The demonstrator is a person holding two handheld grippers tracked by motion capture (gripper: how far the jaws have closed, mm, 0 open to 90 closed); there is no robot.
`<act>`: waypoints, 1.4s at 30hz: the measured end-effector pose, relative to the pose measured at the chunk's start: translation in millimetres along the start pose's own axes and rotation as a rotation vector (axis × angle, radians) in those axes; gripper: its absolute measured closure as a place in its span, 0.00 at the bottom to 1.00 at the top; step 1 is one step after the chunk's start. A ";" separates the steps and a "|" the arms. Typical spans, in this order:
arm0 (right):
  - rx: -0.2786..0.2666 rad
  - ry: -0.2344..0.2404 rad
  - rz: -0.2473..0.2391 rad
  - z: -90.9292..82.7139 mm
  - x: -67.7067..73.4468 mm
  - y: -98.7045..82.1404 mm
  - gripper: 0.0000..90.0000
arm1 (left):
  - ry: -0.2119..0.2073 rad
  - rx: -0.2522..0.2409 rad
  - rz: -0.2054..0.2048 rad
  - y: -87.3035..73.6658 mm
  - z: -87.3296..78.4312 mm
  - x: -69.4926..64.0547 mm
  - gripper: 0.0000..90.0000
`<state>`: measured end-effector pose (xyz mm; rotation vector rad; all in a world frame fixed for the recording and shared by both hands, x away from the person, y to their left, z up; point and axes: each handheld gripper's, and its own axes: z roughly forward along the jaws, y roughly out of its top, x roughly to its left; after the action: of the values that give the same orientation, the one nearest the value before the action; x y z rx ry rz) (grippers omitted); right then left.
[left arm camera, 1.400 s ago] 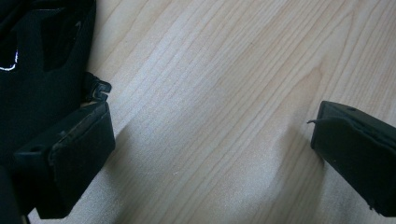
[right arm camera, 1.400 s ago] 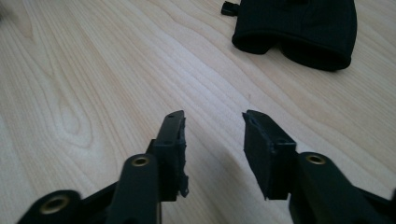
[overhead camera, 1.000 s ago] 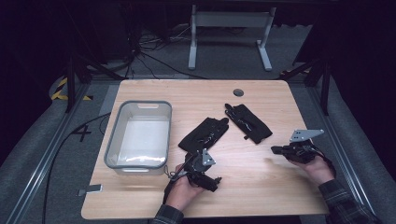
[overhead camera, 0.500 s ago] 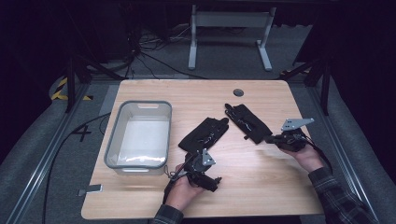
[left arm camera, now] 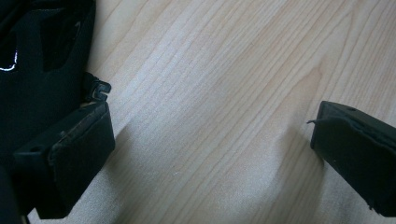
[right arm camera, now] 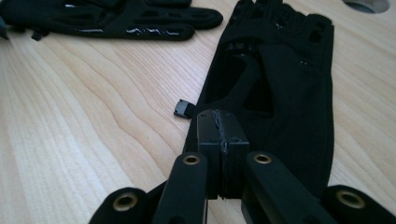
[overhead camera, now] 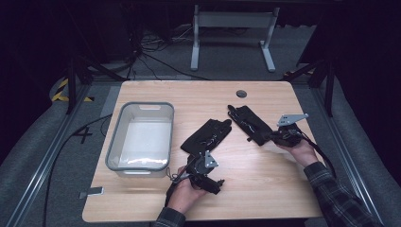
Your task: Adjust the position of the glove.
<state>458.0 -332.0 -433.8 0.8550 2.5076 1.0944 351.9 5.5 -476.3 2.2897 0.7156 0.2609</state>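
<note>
The high view: two black fabric gloves are laid on the pale wooden table (overhead camera: 265,175), right of the clear plastic bin (overhead camera: 142,137), presumably to be put in. The right gripper (overhead camera: 273,137) is set at the cuff of the farther glove (overhead camera: 249,124); the left gripper (overhead camera: 213,185) rests just below the nearer glove (overhead camera: 208,136). In the left gripper view, the jaws are spread wide over bare wood, nothing between them. In the right gripper view, the jaws are pressed together at the cuff edge; whether fabric is pinched cannot be told.
</note>
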 end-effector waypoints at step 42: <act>0.114 0.050 0.008 -34.8 28.8 -51.8 1.00 | -0.001 -0.001 -0.001 0.0 0.1 0.0 0.00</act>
<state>398.2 -362.2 -448.8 0.8783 2.6313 0.9953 351.9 5.5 -476.4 2.2889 0.7155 0.2595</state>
